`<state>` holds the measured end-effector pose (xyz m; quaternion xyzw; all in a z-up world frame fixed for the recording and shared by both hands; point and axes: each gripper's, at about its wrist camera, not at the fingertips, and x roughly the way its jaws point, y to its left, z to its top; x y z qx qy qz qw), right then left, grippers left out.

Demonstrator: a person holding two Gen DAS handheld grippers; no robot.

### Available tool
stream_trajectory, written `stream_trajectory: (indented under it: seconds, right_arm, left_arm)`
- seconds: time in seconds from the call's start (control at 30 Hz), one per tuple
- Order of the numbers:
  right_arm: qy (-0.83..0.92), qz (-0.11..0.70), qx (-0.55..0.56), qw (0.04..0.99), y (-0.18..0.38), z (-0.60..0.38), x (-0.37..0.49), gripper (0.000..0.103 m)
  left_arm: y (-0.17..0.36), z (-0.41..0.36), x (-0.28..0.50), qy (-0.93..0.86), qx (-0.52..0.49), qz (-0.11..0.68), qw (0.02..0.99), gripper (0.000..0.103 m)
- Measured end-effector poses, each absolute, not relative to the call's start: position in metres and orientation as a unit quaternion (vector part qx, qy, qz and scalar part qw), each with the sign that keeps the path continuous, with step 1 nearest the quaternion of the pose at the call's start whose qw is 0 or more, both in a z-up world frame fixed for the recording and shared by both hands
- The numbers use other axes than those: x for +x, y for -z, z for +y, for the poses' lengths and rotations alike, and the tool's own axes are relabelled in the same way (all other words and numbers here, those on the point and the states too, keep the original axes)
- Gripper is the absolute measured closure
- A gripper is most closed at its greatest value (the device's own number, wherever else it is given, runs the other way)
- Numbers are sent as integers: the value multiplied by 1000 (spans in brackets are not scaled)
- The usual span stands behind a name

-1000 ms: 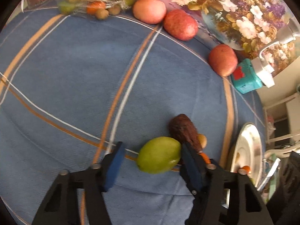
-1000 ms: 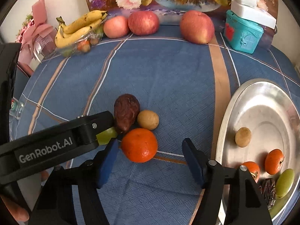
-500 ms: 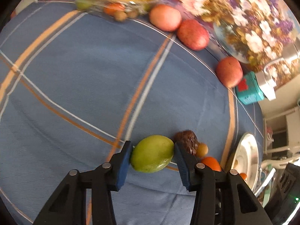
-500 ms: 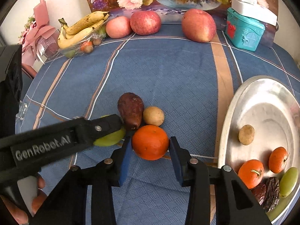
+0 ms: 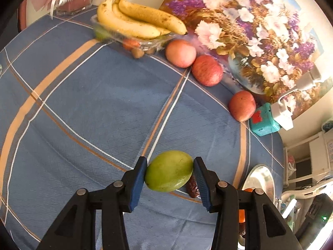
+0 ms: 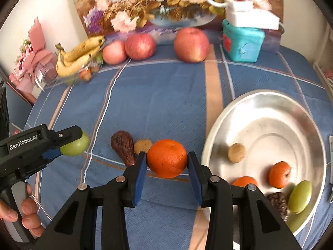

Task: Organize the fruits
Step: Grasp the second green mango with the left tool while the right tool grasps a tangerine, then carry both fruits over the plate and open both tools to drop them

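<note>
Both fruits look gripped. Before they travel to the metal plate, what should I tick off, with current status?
1. Left hand-held gripper clamped on green fruit: ok.
2. Right hand-held gripper clamped on orange: ok.
3. Free room on metal plate: ok, far half bare.
4. Orange clear of the brown fruit and small tan fruit on the cloth: cannot tell.
5. Grip firm enough for carrying: cannot tell.

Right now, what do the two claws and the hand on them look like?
Both claws, left and right, have matte black angular fingers with silver rivets and blue pads. The left claw's body reads "GenRobot.AI" in white. The hand is bare; no sleeve shows.
</note>
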<state>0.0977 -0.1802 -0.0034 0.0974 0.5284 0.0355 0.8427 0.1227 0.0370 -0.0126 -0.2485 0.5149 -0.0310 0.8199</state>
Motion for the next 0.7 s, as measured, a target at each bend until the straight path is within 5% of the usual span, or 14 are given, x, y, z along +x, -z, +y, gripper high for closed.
stream_trajectory:
  seconds: [0.7]
  right_arm:
    - [117, 523, 189, 823, -3, -313, 66, 62]
  left_arm:
    - [-14, -17, 119, 78, -217, 511, 828, 54]
